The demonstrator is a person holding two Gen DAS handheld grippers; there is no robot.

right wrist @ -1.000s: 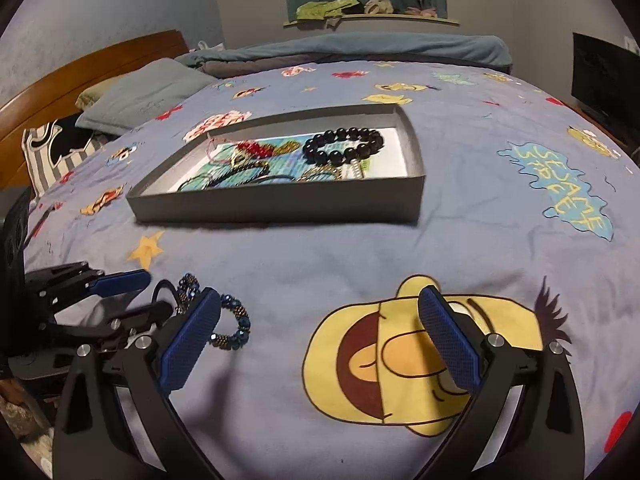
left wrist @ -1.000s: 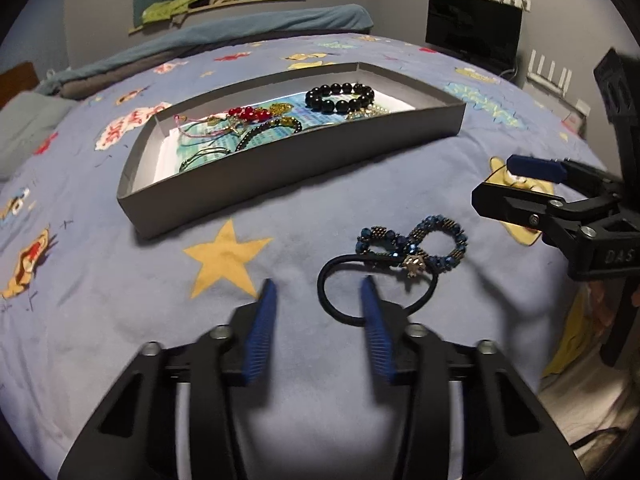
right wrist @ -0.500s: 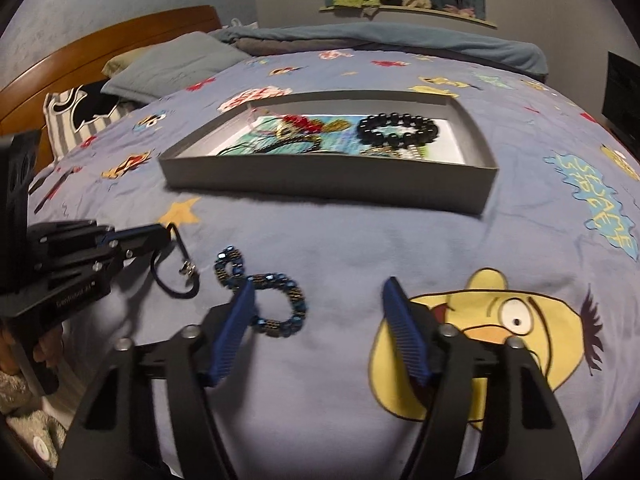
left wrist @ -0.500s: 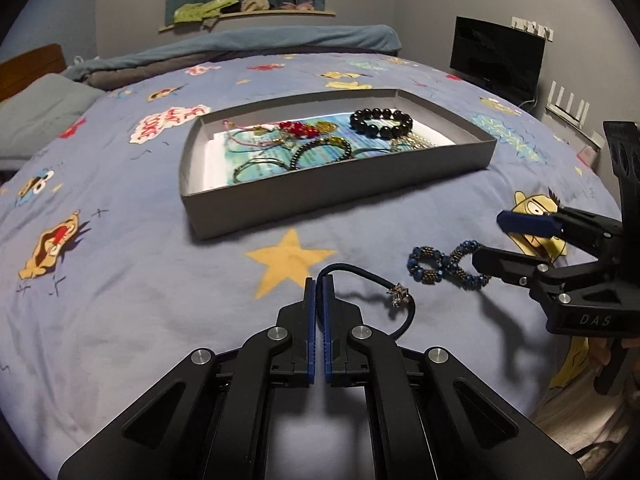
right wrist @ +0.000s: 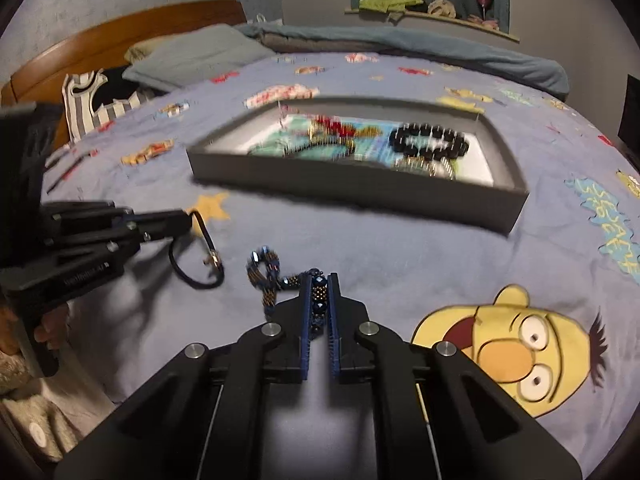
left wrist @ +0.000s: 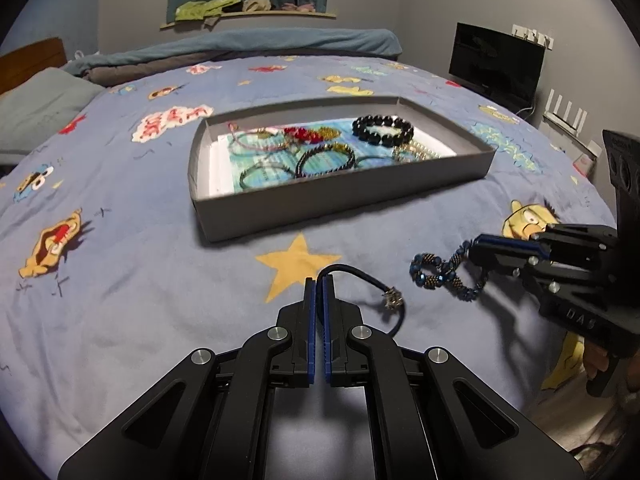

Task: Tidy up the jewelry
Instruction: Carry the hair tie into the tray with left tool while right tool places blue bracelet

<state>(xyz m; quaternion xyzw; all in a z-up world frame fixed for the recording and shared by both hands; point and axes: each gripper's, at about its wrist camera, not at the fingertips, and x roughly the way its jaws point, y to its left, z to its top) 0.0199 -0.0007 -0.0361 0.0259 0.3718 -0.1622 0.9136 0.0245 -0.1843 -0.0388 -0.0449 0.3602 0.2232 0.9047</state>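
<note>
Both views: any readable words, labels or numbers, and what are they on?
"DAS": right gripper body, left wrist view; may continue out of sight.
"SESAME STREET": patch on bedspread, right wrist view, partly cut off.
Red lettering on white cloud patch: unreadable.
Left gripper body marking: blurred.

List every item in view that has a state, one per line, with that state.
left gripper: shut on the black cord bracelet
right gripper: shut on the blue beaded bracelet
grey tray: open-topped, flat on the bedspread, holding several bracelets
black bead bracelet: lying in the tray
TV screen: dark
</note>
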